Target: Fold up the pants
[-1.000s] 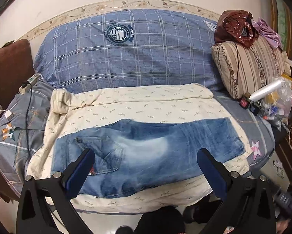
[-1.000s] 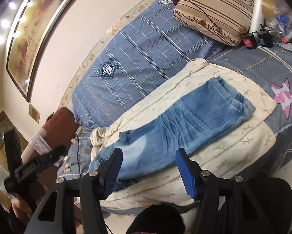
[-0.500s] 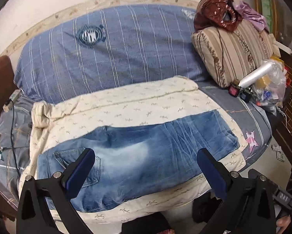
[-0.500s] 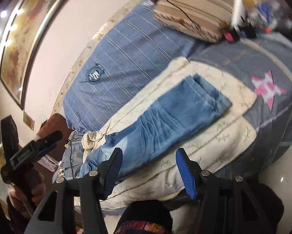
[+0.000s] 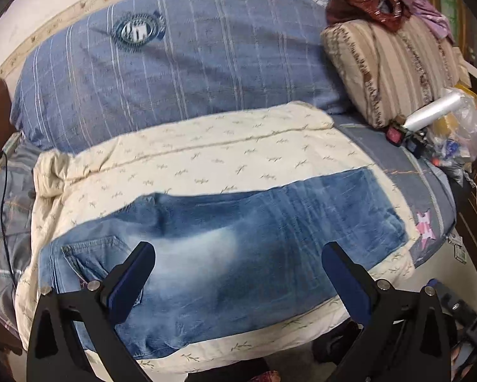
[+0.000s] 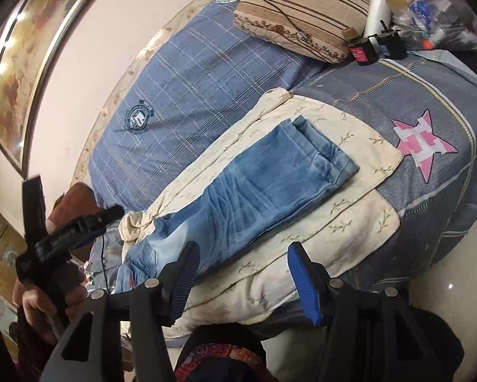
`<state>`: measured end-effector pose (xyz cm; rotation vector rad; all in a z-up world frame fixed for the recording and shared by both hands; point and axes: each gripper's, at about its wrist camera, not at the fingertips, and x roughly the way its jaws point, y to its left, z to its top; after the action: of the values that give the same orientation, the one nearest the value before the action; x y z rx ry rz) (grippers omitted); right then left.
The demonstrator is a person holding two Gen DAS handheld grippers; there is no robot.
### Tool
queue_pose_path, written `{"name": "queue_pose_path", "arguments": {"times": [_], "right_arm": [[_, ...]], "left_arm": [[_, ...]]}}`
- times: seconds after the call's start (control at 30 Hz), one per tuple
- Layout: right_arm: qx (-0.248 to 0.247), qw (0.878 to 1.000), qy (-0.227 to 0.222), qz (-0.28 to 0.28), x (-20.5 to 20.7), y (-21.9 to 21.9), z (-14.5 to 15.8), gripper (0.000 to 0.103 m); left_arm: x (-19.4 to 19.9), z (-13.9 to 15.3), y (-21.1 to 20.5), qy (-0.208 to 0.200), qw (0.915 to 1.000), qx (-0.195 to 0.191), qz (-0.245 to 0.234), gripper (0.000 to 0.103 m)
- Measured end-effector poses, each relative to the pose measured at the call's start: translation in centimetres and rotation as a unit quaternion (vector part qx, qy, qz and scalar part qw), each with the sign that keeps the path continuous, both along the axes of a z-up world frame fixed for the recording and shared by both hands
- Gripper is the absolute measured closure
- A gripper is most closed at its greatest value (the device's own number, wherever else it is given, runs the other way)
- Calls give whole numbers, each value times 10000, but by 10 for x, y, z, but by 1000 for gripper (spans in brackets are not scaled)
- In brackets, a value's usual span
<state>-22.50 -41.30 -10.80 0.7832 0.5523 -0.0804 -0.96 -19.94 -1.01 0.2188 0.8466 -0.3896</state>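
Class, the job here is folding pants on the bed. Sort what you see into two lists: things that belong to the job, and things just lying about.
Belongs to the job:
- jeans
- cream cloth under them
- left hand-held gripper, open
- right hand-held gripper, open

Just lying about:
- blue checked pillow
- striped cushion
- plastic roll
- framed picture

The faded blue jeans [image 5: 238, 248] lie flat on a cream cloth [image 5: 206, 156] atop the bed, legs stacked together, waist and pocket at the left end.
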Motion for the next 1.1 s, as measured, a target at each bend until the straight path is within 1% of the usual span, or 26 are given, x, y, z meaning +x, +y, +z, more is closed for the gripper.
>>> {"name": "queue_pose_path", "arguments": {"times": [0.23, 0.4, 0.5, 0.73, 0.93, 1.1], "right_arm": [[108, 9999, 37, -12, 16, -11, -3, 42], [144, 9999, -42, -11, 12, -14, -3, 42], [122, 9999, -62, -20, 8, -17, -3, 42], [350, 9991, -157, -170, -2, -29, -5, 42], [338, 9993, -134, -125, 3, -30, -5, 42], [488, 9985, -117, -202, 13, -43, -6, 40]], "left_arm": [[24, -15, 16, 173, 9991, 80, 390, 0], [23, -20, 21, 219, 9981, 248, 511, 0], [19, -13, 22, 219, 9978, 193, 596, 0], [1, 3, 5, -78, 9993, 235, 296, 0], [2, -7, -3, 65, 9999, 130, 80, 0], [9, -22, -8, 251, 9996, 117, -57, 0]]}}
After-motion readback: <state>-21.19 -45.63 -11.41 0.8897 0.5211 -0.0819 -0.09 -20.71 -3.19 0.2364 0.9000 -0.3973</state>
